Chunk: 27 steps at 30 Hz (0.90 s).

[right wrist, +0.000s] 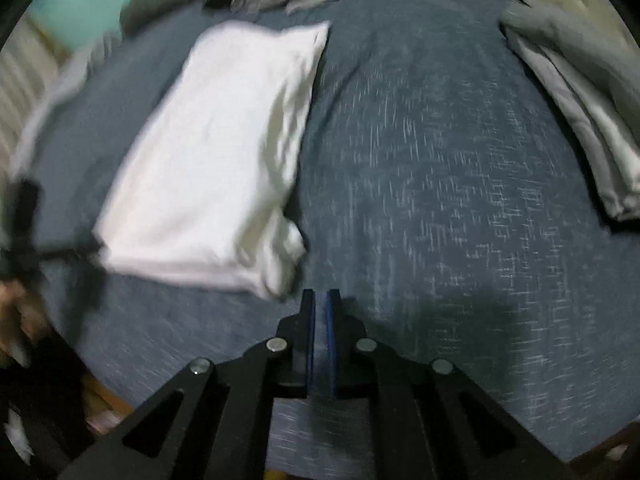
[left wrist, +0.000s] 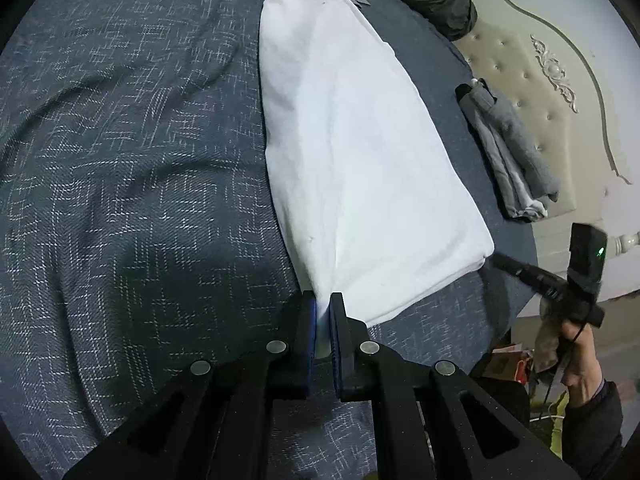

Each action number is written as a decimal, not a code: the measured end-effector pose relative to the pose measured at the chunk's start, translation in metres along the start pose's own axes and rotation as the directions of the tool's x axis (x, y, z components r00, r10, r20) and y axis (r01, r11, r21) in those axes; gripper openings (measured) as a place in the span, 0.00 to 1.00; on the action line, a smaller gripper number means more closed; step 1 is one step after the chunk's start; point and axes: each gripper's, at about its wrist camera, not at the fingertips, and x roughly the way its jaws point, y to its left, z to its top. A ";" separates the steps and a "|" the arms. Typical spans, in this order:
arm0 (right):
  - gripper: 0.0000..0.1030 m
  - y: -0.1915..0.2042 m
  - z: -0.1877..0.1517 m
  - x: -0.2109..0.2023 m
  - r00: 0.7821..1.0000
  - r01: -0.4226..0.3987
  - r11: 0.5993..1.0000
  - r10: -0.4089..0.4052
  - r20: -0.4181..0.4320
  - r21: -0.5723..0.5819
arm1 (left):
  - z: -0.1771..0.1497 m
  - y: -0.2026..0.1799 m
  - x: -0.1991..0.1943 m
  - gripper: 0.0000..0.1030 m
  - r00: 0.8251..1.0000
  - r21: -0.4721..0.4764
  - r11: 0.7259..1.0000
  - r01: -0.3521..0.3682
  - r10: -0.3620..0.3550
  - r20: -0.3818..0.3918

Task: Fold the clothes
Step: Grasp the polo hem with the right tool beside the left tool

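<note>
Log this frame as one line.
left hand-held gripper: shut on white garment corner | right hand-held gripper: shut, empty | grey folded stack: aside

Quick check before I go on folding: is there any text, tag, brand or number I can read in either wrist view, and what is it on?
None can be read in either view.
White garment: no print or tag shows.
Folded grey clothes: no label shows.
Coloured items on the floor beside the bed: may bear print, too small and blurred to read.
Right gripper's device with a green light: no lettering can be made out.
</note>
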 end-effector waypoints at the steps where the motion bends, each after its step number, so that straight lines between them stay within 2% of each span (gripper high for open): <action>1: 0.14 -0.004 0.003 -0.005 1.000 -0.023 0.999 0.022 0.018 0.034 | 0.000 0.000 0.000 0.06 1.000 -0.004 1.000 0.001 -0.001 0.001; 2: 0.31 -0.007 0.005 -0.009 0.998 -0.047 0.997 0.045 0.035 0.067 | 0.001 0.001 -0.001 0.06 1.000 -0.015 1.000 0.005 -0.005 0.006; 4: 0.56 -0.005 0.012 -0.005 0.994 -0.104 0.988 0.099 0.043 0.116 | 0.002 0.003 -0.003 0.07 1.000 -0.035 0.999 0.014 -0.013 0.012; 7: 0.58 0.005 0.024 0.008 0.985 -0.173 0.970 0.169 0.034 0.169 | 0.004 0.003 -0.008 0.12 1.000 -0.046 0.999 0.001 0.000 0.026; 9: 0.60 0.009 0.030 0.017 0.987 -0.155 0.975 0.159 -0.009 0.158 | 0.006 0.004 -0.009 0.27 0.999 -0.057 0.998 0.002 0.000 0.033; 11: 0.60 0.010 0.031 0.027 0.987 -0.147 0.976 0.155 -0.040 0.160 | 0.008 0.004 -0.009 0.36 0.999 -0.062 0.998 -0.001 0.003 0.040; 16: 0.61 0.009 0.033 0.048 0.978 -0.165 0.967 0.185 -0.093 0.196 | 0.010 0.004 0.004 0.36 1.000 -0.074 0.997 -0.012 0.013 0.014; 19: 0.65 0.009 0.036 0.060 0.980 -0.132 0.974 0.156 -0.127 0.184 | 0.010 0.008 0.010 0.36 1.000 -0.087 0.996 -0.023 0.023 0.008; 27: 0.68 0.007 0.038 0.075 0.972 -0.157 0.970 0.185 -0.145 0.188 | 0.009 -0.003 0.018 0.35 0.999 -0.068 0.997 -0.037 0.039 0.018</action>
